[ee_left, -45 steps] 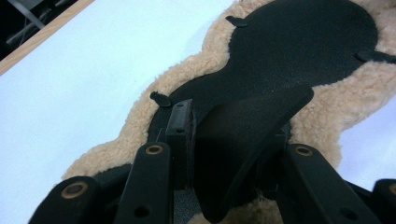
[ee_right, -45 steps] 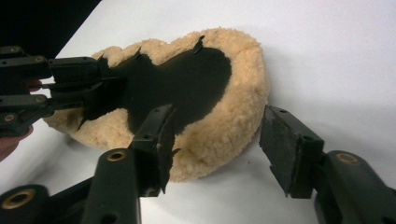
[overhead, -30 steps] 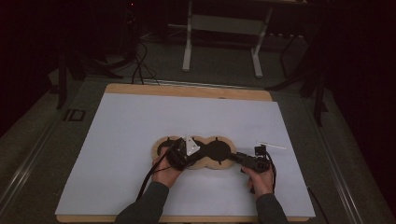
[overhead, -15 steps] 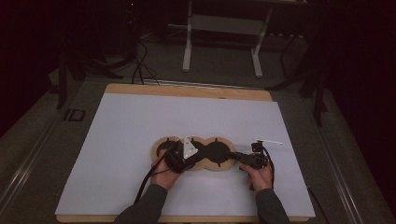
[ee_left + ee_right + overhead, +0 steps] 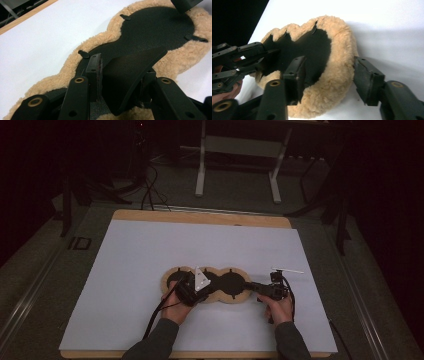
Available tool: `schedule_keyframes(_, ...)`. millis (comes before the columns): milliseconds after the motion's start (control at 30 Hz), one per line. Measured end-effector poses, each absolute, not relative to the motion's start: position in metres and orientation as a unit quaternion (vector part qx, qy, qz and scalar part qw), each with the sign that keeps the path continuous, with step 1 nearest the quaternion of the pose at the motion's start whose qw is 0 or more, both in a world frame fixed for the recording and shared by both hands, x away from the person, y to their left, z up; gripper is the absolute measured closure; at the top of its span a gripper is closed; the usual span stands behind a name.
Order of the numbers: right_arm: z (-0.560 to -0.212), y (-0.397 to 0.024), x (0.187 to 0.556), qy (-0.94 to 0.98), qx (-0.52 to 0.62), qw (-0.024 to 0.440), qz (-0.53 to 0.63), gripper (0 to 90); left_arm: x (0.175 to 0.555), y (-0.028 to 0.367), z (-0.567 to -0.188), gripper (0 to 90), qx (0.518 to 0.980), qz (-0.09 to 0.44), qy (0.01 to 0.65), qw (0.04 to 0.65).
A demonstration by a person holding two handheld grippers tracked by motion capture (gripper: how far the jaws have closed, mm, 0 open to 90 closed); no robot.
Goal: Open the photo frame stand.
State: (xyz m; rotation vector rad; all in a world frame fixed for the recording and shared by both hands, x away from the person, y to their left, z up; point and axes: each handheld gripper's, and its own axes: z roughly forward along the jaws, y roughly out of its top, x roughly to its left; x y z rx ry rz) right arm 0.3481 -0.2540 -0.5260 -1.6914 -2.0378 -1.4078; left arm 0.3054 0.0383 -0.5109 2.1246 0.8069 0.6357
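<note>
On white table (image 5: 150, 255), lobed fleece pad (image 5: 240, 296) (black-faced)

no legible text, labels or nos. anywhere; floor mark left of table too blurred

High view: dim overall, room bkgd near black w/ reddish cast at edges; white table sheet (image 5: 150, 270) is the brightest area, evenly lit, no glare. Soft focus, low detail, grainy.
Left gripper view: bright, even light; sheet near blown out; fleece pad (image 5: 175, 62) sharp mid-frame, near jaws slightly soft.
Right gripper view: bright sheet, soft grey shadow right of pad; upper-left corner black; jaws blurred at bottom edge.
</note>
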Motion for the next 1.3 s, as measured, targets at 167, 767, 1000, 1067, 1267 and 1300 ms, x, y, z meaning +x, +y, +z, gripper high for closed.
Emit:
schedule_keyframes(167, -0.529, -0.254, 0.349, -0.675, -0.563, 0.097, -0.467, 38.1, 0.306, 0.041, -0.510, 63.8, 0.823, 0.248, 0.326, 0.393)
schedule_keyframes(767, -0.525, -0.250, 0.352, -0.670, -0.550, 0.135, -0.480, 50.5, 0.301, 0.050, -0.510, 55.5, 0.818, 0.232, 0.321, 0.418)
schedule_keyframes(1000, -0.525, -0.250, 0.352, -0.664, -0.548, 0.135, -0.491, 53.8, 0.299, 0.052, -0.507, 45.7, 0.823, 0.218, 0.318, 0.417)
schedule_keyframes(1067, -0.524, -0.250, 0.351, -0.663, -0.546, 0.134, -0.494, 54.6, 0.298, 0.053, -0.507, 43.0, 0.824, 0.214, 0.319, 0.416)
schedule_keyframes(1267, -0.524, -0.250, 0.351, -0.664, -0.544, 0.131, -0.496, 55.6, 0.296, 0.060, -0.504, 37.1, 0.829, 0.196, 0.320, 0.416)
schedule_keyframes(1300, -0.524, -0.250, 0.351, -0.664, -0.544, 0.131, -0.496, 55.9, 0.295, 0.061, -0.503, 36.5, 0.829, 0.189, 0.322, 0.416)
